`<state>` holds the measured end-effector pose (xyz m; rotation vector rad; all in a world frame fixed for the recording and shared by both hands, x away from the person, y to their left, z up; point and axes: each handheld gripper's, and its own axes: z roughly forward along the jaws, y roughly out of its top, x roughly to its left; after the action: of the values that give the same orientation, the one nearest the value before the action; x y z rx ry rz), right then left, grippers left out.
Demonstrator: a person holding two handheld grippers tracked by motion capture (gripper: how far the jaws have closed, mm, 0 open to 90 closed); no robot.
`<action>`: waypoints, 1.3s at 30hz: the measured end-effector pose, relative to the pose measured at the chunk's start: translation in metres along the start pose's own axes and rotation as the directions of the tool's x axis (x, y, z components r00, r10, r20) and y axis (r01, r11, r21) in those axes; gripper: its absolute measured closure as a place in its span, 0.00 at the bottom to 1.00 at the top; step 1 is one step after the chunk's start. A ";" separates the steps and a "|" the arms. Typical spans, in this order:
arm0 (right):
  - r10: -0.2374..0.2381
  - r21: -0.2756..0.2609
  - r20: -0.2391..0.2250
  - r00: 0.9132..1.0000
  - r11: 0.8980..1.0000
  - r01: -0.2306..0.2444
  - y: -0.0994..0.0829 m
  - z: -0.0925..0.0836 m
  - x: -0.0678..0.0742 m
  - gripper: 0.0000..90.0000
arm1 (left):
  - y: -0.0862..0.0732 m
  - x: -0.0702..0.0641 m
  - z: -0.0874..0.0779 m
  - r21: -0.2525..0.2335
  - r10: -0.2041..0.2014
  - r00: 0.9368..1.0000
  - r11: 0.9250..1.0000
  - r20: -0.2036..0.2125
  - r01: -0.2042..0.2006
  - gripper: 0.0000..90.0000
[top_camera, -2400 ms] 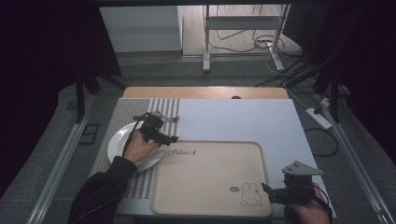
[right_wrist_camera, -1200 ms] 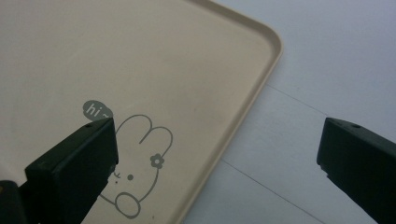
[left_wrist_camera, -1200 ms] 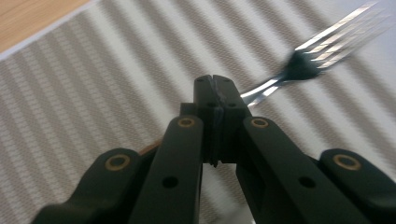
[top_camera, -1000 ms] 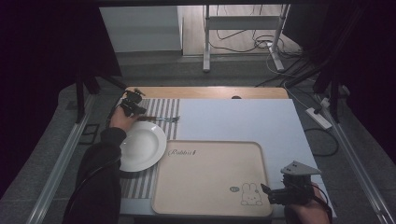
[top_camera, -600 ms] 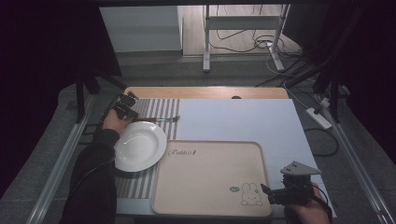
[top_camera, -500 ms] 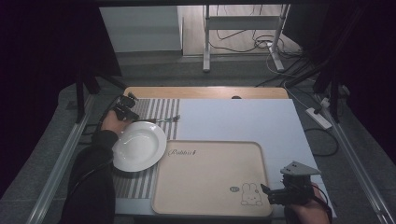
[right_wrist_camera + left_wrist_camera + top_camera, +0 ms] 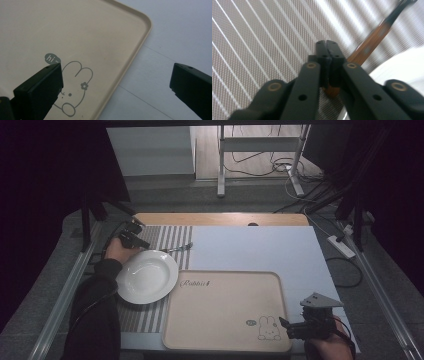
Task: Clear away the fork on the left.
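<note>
— Where the striped placemat (image 7: 167, 237) covers the far left of the bench (image 7: 260, 245), what are the left tongs (image 7: 131, 236) doing?

— They sit low over the placemat at the far rim of the white plate (image 7: 147, 276). In the left gripper view the left tongs (image 7: 327, 47) have their jaws pressed together, tips touching. A brown-handled utensil (image 7: 367, 47) runs diagonally just beside and under them, blurred; whether the jaws pinch its end I cannot tell.

— And from above?

— The utensil (image 7: 179, 248) lies on the placemat just past the plate, its metal end pointing right, toward the pale blue part of the bench.

— The right tongs (image 7: 296, 327)?

— Near the front right corner, jaws spread wide and holding nothing. In the right gripper view the right tongs (image 7: 116, 82) straddle the edge of the beige tray (image 7: 140, 42), one jaw over the rabbit drawing (image 7: 75, 87), the other over the bench.

— Where is the tray?

— The tray (image 7: 227, 345) lies at the front middle of the bench, just right of the plate, with "Rabbit" lettered at its far left corner.
</note>
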<state>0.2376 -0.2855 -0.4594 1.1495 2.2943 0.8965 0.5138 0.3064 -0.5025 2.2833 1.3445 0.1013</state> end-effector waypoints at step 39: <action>-0.007 0.016 0.000 1.000 1.000 0.007 0.000 0.001 0.000 0.00 | 0.027 -0.036 0.034 0.126 0.321 0.947 0.939 0.002 -0.319 0.71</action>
<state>0.2381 -0.2847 -0.4602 1.1474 2.3079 0.8773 0.5276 0.2531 -0.5137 2.5977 1.0007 0.1505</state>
